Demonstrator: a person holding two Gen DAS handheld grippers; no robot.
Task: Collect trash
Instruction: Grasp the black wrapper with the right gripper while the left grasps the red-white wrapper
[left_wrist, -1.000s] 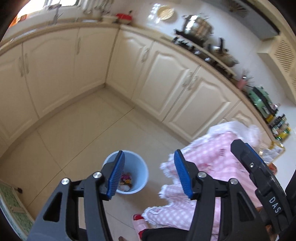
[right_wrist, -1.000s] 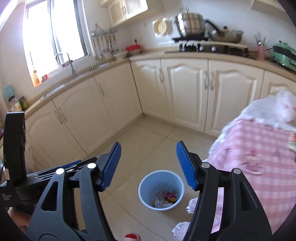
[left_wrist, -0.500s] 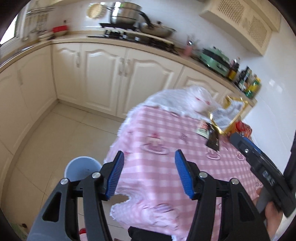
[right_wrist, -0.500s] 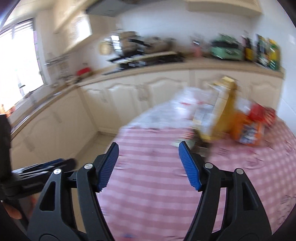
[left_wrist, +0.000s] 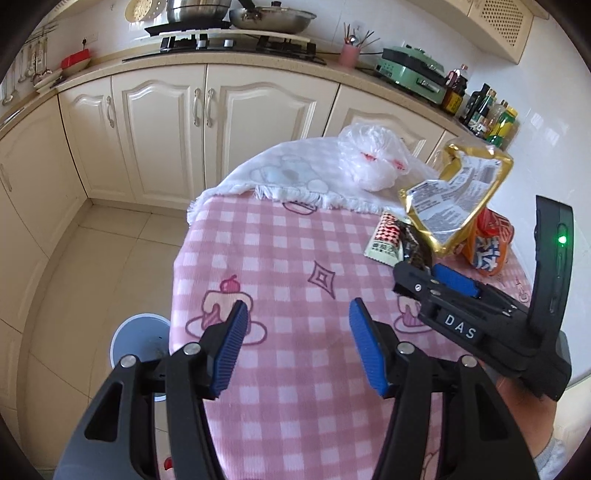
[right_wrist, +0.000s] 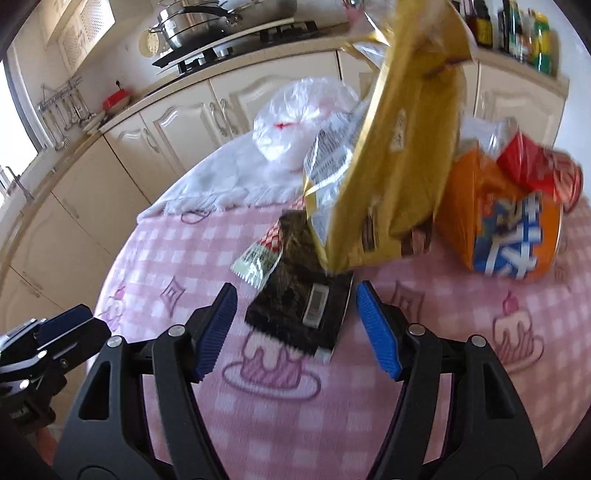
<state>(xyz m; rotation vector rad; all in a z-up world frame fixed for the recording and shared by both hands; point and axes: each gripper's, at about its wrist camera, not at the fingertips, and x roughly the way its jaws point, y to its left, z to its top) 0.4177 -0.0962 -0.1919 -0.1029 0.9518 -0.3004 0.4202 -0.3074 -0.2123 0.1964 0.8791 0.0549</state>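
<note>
right claw: closing, nothing pinched | black wrapper between its jaws: light, thin, slippery; take near edge | left claw: open, empty

Bright daylight fills both views, entering from a blown-out window strip at the far left of the right wrist view. The left wrist view is sharp; the right is smeared by motion, so print on the tall gold foil bag is probably unreadable. Fisheye bending curves the cream cabinet doors, and dark vignettes ring the corners.
</note>
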